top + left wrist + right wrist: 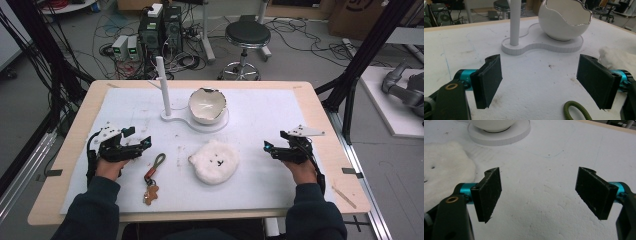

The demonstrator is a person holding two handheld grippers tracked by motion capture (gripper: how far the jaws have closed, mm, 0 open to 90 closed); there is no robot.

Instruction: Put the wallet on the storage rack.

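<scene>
The keychain lies at about three o'clock of the left hand-held gripper, just beside it on the counter. Both the left and the right hand-held gripper are held spread, empty. The keychain is judged light and limp; its green loop is best pinched.

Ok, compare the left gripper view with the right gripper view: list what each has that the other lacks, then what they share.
Left gripper view alone: the white post standing on the flat stand, the jagged rim of the eggshell-shaped bowl, and a green cord loop near the bottom edge.

Right gripper view alone: the small dark face marks on the fluffy white plush.

Shared: a pair of black jaws standing wide apart with nothing between them, the white table cover, the stand's round end under the bowl, and some of the plush.
</scene>
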